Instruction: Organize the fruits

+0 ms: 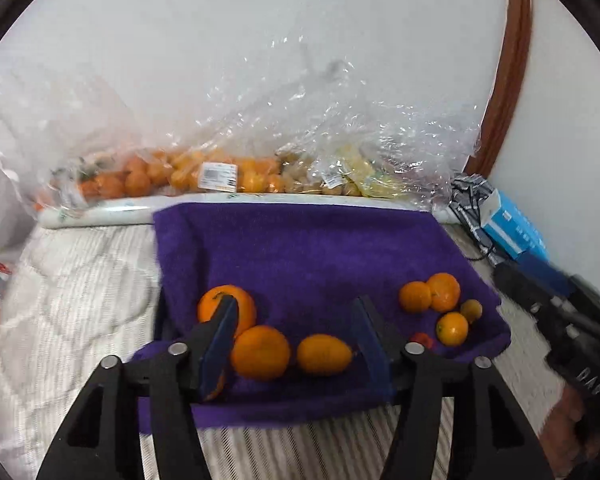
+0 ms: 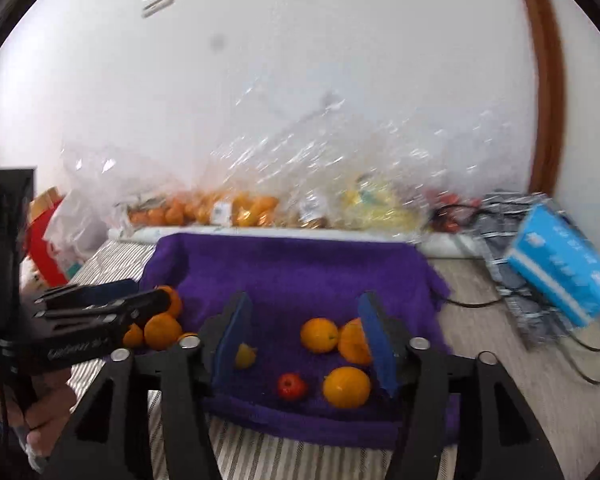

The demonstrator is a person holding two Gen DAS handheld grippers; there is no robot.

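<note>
Oranges (image 1: 260, 352) on purple towel (image 1: 300, 248); one half-hidden behind left tool (image 1: 296, 320) finger; both tools released, right tool (image 2: 306, 320) blurred.

My fruits lie loose on the purple towel (image 1: 300, 248): three oranges (image 1: 260, 352) and a lemon (image 1: 324, 354) at its left, smaller oranges (image 1: 444, 292) and a small red fruit (image 2: 291, 386) at its right.
</note>
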